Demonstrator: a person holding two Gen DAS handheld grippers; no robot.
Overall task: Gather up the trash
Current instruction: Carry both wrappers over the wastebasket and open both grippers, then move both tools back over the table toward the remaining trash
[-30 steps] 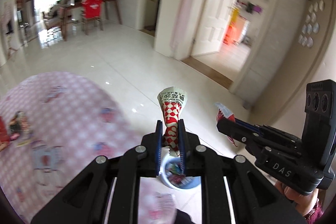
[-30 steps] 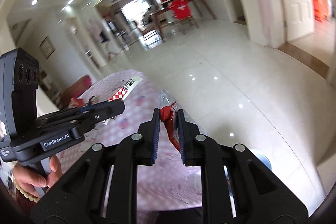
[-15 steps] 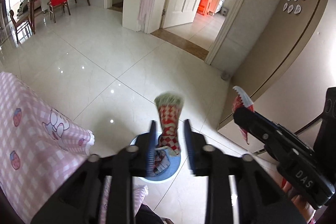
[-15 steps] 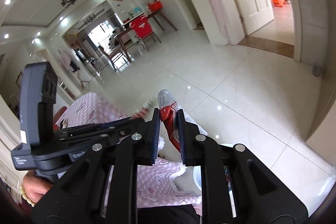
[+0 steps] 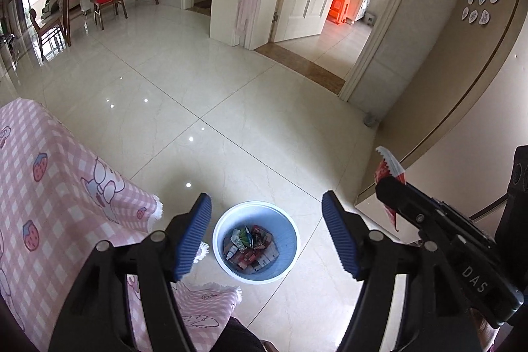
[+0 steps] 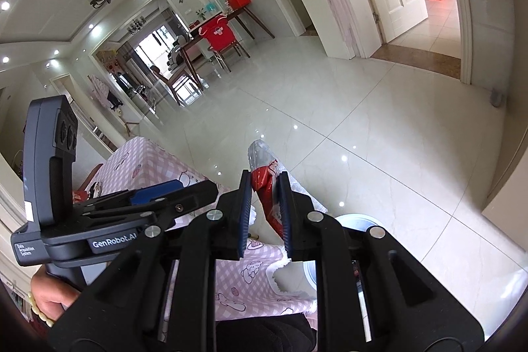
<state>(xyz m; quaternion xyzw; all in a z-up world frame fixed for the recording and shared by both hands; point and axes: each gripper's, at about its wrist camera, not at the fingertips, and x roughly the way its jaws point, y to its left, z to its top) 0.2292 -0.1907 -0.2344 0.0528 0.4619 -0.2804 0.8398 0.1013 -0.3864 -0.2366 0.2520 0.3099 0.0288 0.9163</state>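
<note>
Hovering spread and empty right over the bin (image 5: 255, 241) on the floor, left gripper (image 5: 266, 240); clamping an upright red wrapper (image 6: 267, 190) off to the bin's right, right gripper (image 6: 265, 213), so likely needing a leftward carry before letting go.

A pale blue bin (image 5: 256, 242) holds a jumble of red, white and green wrappers (image 5: 249, 248). The floor (image 5: 204, 108) is glossy cream tile. A pink-and-white checked cloth (image 5: 62, 197), printed with strawberries and white cartoon animals, covers the table. Both grippers are black with ribbed blue jaws. A red, white and clear wrapper (image 6: 268, 187) sits in the right gripper (image 6: 264, 187).
</note>
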